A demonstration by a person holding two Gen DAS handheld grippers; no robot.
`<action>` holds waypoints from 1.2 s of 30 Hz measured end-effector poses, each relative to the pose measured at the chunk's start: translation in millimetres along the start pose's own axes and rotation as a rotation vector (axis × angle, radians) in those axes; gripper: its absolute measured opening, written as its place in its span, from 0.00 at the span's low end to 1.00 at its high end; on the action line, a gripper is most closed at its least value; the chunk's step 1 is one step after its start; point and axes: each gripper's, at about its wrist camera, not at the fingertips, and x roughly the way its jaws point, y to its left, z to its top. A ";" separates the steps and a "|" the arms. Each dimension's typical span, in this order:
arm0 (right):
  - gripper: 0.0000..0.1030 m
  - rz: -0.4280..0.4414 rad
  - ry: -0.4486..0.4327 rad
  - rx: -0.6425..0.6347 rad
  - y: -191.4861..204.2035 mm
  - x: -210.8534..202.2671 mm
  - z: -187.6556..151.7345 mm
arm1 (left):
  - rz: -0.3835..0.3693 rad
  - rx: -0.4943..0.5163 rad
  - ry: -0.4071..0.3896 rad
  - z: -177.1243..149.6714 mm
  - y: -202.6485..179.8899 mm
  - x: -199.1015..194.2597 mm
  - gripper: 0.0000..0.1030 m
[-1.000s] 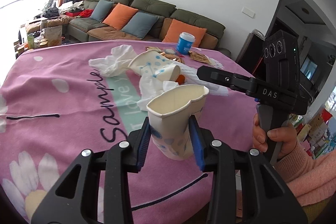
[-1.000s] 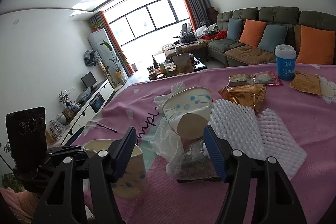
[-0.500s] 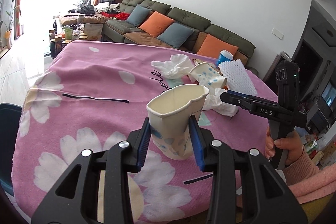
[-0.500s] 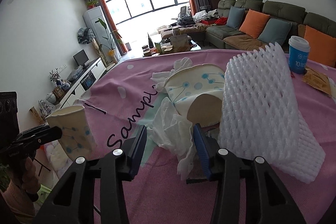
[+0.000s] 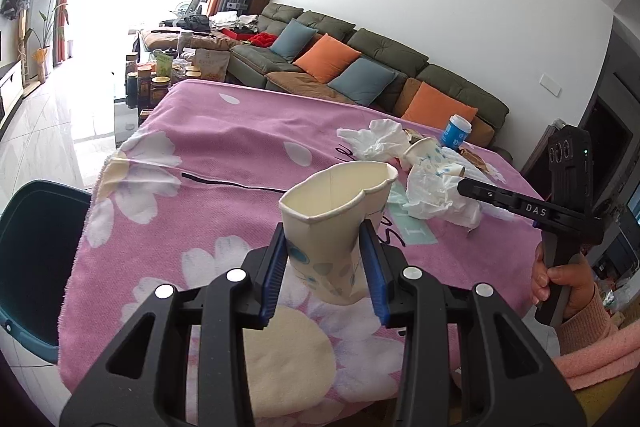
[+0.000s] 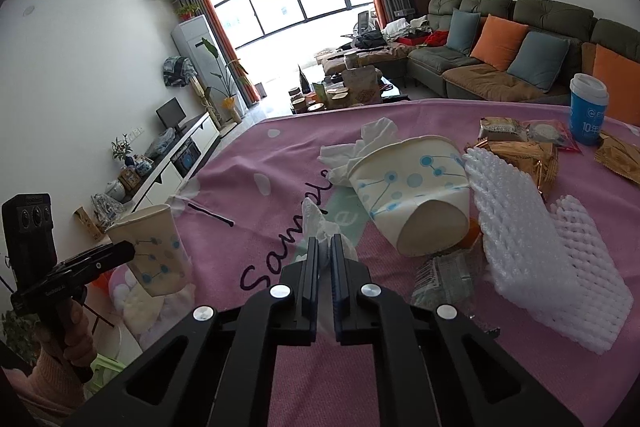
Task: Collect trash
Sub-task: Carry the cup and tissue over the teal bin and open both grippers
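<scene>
Left gripper, lower centre of the left wrist view: blue pads pinch a crumpled paper cup, upright, mouth dented, held above the near edge of the pink floral tablecloth. A dark teal bin sits at the far left of that frame, beside the table.

Right gripper, lower centre of the right wrist view: fingers pressed together on a white tissue, which sticks up between the pads. A second paper cup lies on its side at centre right, white foam netting to its right, snack wrappers beyond.
</scene>
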 end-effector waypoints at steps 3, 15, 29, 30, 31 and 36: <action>0.05 0.044 -0.012 -0.009 14.5 -2.2 5.9 | 0.019 -0.011 -0.020 0.3 7.1 -11.1 0.35; 0.05 0.256 0.010 -0.085 84.3 27.6 30.2 | 0.164 -0.089 -0.101 -0.8 55.2 -64.5 0.35; 0.05 0.455 0.102 -0.215 188.3 100.7 48.3 | 0.400 -0.206 -0.138 -13.2 131.6 -117.4 0.35; 0.05 0.464 0.109 -0.220 194.1 105.7 48.9 | 0.412 -0.213 -0.138 -13.8 137.1 -118.2 0.35; 0.05 0.473 0.117 -0.223 199.5 110.5 49.5 | 0.422 -0.223 -0.136 -15.6 142.8 -119.9 0.35; 0.05 0.504 0.161 -0.226 223.6 137.8 51.5 | 0.480 -0.255 -0.113 -25.3 164.9 -121.5 0.35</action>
